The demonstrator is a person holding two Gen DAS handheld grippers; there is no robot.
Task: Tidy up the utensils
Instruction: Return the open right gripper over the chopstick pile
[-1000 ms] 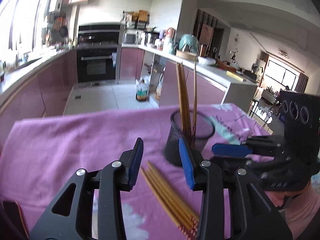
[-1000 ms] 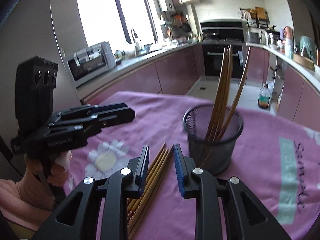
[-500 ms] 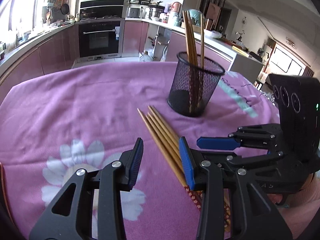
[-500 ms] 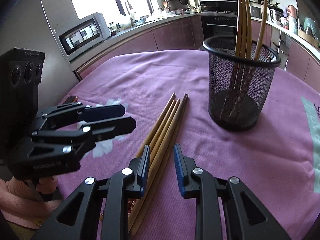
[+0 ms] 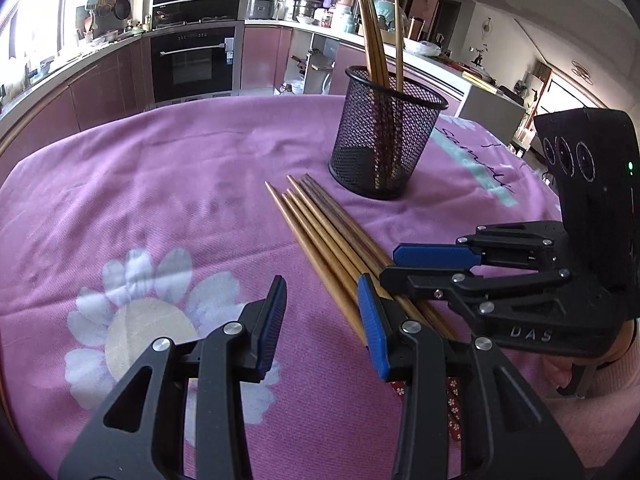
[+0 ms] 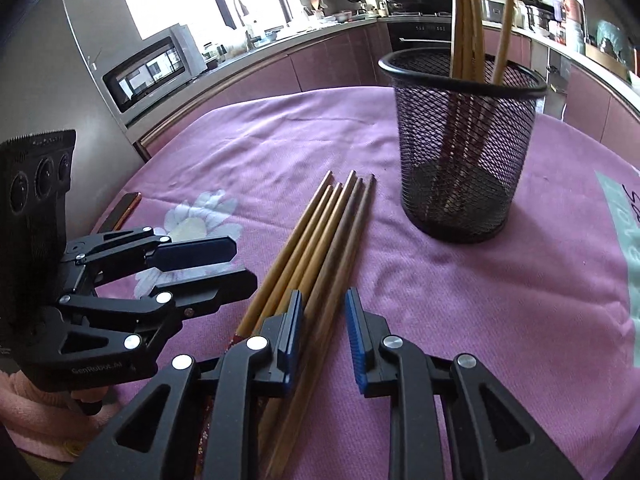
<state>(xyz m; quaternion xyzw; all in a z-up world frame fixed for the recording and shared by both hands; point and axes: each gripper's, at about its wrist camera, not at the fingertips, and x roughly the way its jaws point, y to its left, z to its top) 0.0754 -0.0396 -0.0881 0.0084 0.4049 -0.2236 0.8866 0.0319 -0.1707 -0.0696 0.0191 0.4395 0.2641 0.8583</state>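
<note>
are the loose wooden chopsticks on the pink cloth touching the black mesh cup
Apart. In the right wrist view, pink cloth shows between the tips of the loose wooden chopsticks and the base of the black mesh cup.

right gripper [image 5: 436,268] body says "DAS" | left gripper [image 6: 200,264] body says "GenRobot.AI" | purple tablecloth [image 5: 160,184] has cursive lettering, can't really read it

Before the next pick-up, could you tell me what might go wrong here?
The loose chopsticks lie packed side by side, and the right gripper has its jaws closing over the rightmost ones, so it may catch several or scatter the rest. The left gripper sits close beside it, so the two may bump. The mesh holder looks light and could tip during insertion.
</note>
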